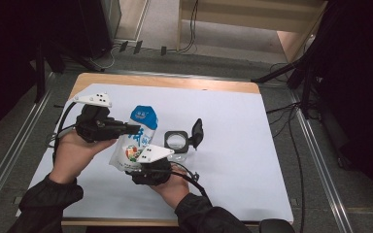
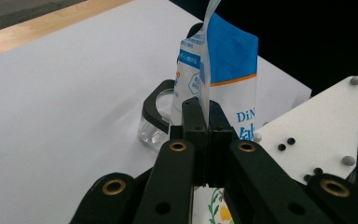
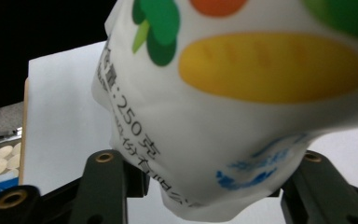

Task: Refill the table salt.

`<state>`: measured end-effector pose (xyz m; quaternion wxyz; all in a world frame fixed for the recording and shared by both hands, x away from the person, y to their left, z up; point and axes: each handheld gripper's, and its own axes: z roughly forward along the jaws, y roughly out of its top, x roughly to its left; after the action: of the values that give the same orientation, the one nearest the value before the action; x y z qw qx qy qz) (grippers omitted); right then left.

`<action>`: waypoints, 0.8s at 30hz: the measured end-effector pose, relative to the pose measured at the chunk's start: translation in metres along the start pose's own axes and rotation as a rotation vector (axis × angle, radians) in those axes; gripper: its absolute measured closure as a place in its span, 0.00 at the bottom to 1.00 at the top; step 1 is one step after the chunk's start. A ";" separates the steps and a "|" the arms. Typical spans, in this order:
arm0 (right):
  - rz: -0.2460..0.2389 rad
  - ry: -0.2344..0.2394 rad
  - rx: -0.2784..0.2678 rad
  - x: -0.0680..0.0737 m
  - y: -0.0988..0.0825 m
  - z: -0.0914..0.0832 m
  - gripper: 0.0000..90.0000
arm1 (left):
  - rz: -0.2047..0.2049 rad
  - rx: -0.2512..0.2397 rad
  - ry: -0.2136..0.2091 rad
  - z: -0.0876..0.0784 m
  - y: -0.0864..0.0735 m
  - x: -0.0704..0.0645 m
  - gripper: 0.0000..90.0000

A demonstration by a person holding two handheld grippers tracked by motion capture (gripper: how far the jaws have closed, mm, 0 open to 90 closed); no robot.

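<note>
A white pouch with a blue top and fruit print [image 1: 137, 137] stands upright over the white table sheet, held by both grippers. My left gripper [image 1: 136, 129] comes in from the left and is shut on the pouch's side seam; the left gripper view shows the jaws pinching that thin edge [image 2: 207, 122] below the blue top [image 2: 230, 60]. My right gripper [image 1: 143, 166] holds the pouch's bottom from the near side. In the right gripper view the bulging pouch [image 3: 233, 121] sits between the jaws of the right gripper [image 3: 209, 196].
A small clear glass jar [image 1: 177, 141] with its black flip lid [image 1: 196, 132] open stands just right of the pouch, and the jar [image 2: 154, 122] sits behind it in the left gripper view. The white sheet [image 1: 252, 145] covers a wooden table. Cables and stands ring the table.
</note>
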<state>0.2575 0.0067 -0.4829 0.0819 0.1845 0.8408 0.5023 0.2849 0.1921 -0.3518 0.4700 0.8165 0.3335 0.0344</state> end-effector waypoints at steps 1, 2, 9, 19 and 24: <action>-0.002 -0.003 0.003 -0.001 -0.001 0.000 0.60 | -0.002 0.002 -0.003 0.000 0.000 0.000 1.00; 0.001 -0.007 0.009 -0.002 -0.002 0.000 0.64 | -0.004 0.000 -0.009 0.000 -0.001 0.000 1.00; 0.005 0.000 -0.006 -0.008 -0.005 -0.004 0.61 | -0.007 -0.003 -0.015 0.002 0.000 0.002 1.00; 0.011 0.002 -0.005 -0.009 -0.006 -0.008 0.67 | 0.006 -0.001 -0.042 0.011 0.001 0.001 0.98; 0.025 0.005 -0.008 -0.011 -0.008 -0.010 0.69 | 0.012 0.006 -0.050 0.014 -0.001 0.004 0.94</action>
<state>0.2627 -0.0086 -0.4854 0.0742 0.1935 0.8367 0.5070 0.2923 0.1842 -0.3615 0.4757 0.8204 0.3168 0.0157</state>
